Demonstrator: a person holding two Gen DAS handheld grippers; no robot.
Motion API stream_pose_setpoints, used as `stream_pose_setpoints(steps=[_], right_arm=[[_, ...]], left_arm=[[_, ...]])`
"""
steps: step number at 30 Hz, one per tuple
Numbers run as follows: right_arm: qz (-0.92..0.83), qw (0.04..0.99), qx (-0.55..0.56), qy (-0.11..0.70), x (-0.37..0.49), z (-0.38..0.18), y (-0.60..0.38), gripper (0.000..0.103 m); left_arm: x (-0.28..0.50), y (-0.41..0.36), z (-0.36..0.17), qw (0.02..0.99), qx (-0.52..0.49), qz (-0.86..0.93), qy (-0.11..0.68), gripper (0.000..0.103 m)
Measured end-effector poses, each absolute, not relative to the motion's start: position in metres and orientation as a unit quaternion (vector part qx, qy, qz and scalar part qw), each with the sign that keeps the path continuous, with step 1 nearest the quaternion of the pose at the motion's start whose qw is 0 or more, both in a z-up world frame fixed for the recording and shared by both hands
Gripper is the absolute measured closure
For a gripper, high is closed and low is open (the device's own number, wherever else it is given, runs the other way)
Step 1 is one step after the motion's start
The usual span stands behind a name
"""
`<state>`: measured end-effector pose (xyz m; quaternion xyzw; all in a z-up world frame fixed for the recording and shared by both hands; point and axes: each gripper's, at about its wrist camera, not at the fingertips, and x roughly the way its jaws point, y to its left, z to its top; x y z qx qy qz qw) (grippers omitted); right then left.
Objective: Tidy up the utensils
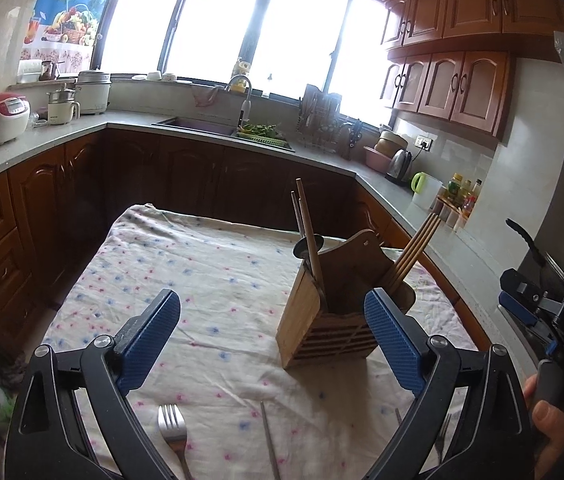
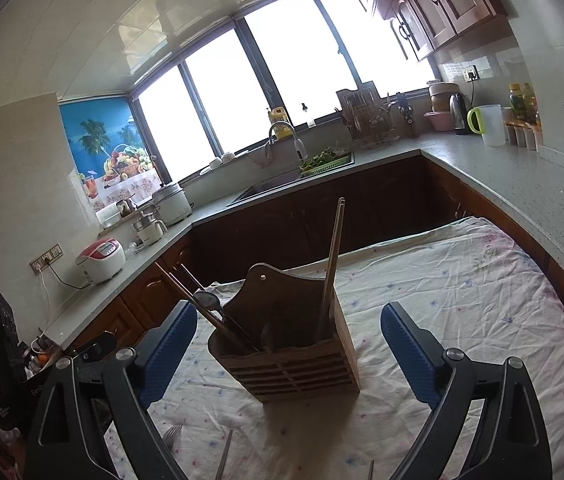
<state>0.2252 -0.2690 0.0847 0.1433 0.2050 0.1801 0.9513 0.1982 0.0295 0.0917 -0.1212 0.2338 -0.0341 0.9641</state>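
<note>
Left gripper (image 1: 271, 344) has its blue pads spread wide with nothing between them, and the right gripper (image 2: 289, 354) is the same, wide apart and empty, so neither is carrying anything right now. Both are hanging just above the table (image 1: 217, 256), which is covered in a flowery cloth, and both look straight at the wooden utensil holder (image 1: 330, 320) standing upright toward the middle. It already has stuff in it: a bundle of chopsticks (image 1: 414, 248) leaning out one side, a couple more wooden sticks (image 1: 308, 232) on the other side, and something round and metal (image 1: 309, 246) poking up next to them, can't tell if it's a spoon or a ladle. Closer to the grippers, a fork (image 1: 173, 430) lies flat on the cloth near the left gripper's left finger, a thin metal chopstick (image 1: 270, 440) lies between the fingers, and another fork (image 1: 440, 436) is half hidden behind its right finger. So I'd say we're between drops, with the loose pieces still to go. Next move probably means dipping down to one of those flat pieces, and pinching thin metal off soft cloth looks fiddly, easy to grab fabric instead.
</note>
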Motion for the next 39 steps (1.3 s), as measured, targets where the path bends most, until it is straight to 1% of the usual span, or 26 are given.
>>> stream_pose_setpoints(steps=[2, 5, 10, 18, 28, 33, 39], right_arm=[[0.183, 0.952, 0.143, 0.199, 0.214, 0.085, -0.271, 0.009], [0.182, 0.954, 0.140, 0.193, 0.198, 0.086, -0.273, 0.008], [0.174, 0.957, 0.139, 0.185, 0.168, 0.087, -0.278, 0.002], [0.161, 0.965, 0.113, 0.172, 0.121, 0.081, -0.276, 0.000], [0.158, 0.981, 0.052, 0.098, 0.063, 0.099, -0.256, 0.000], [0.129, 0.987, 0.025, 0.087, 0.041, 0.068, -0.246, 0.000], [0.113, 0.986, 0.034, 0.121, 0.034, 0.023, -0.246, 0.000]], left_arm=[[0.186, 0.029, 0.093, 0.966, -0.120, -0.030, 0.227, 0.002], [0.167, 0.028, 0.096, 0.969, -0.113, -0.030, 0.216, 0.001], [0.137, 0.024, 0.100, 0.975, -0.097, -0.032, 0.197, 0.000], [0.098, 0.021, 0.091, 0.978, -0.095, -0.018, 0.187, 0.000], [0.055, 0.018, 0.088, 0.984, -0.073, -0.002, 0.162, 0.000], [0.031, 0.011, 0.061, 0.986, -0.054, 0.011, 0.157, 0.000], [0.019, 0.003, 0.026, 0.983, -0.036, 0.028, 0.175, 0.000]])
